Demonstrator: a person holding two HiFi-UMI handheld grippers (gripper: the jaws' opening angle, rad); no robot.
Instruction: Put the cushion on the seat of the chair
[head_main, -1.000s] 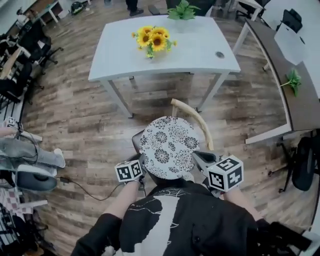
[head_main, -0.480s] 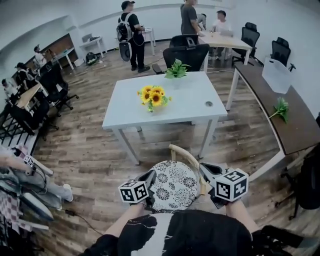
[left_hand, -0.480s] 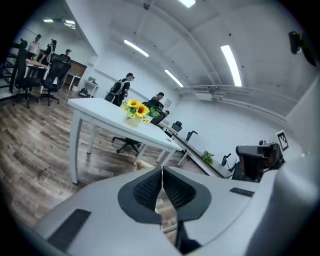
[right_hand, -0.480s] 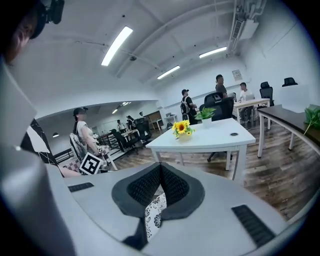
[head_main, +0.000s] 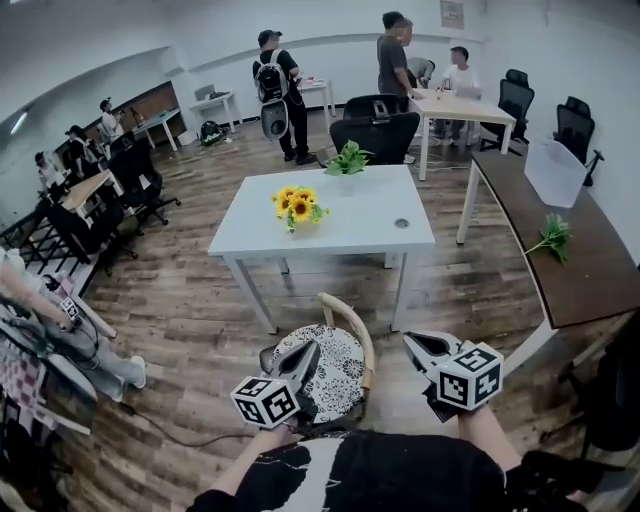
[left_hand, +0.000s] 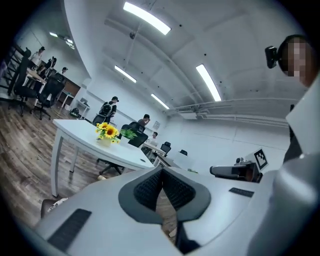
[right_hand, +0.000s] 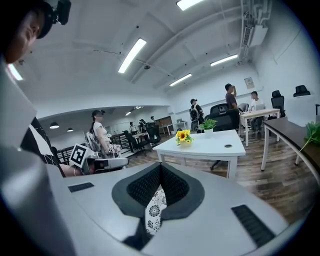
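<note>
Finishing, we judge: floral cushion (head_main: 330, 375) rests on the chair (head_main: 352, 320) seat; left claw (head_main: 306, 350) just closed, right claw (head_main: 414, 342) shut, both empty.

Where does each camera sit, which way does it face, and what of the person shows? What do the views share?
Head view: on the person's head, looking forward and down at the round black-and-white floral cushion on the wooden chair; forearms, left gripper and right gripper show.
Left gripper view: on that gripper, looking across the room past its shut jaws; person's head upper right.
Right gripper view: likewise, shut jaws, cushion below; head upper left.
All share the white rectangular table with yellow sunflowers.
</note>
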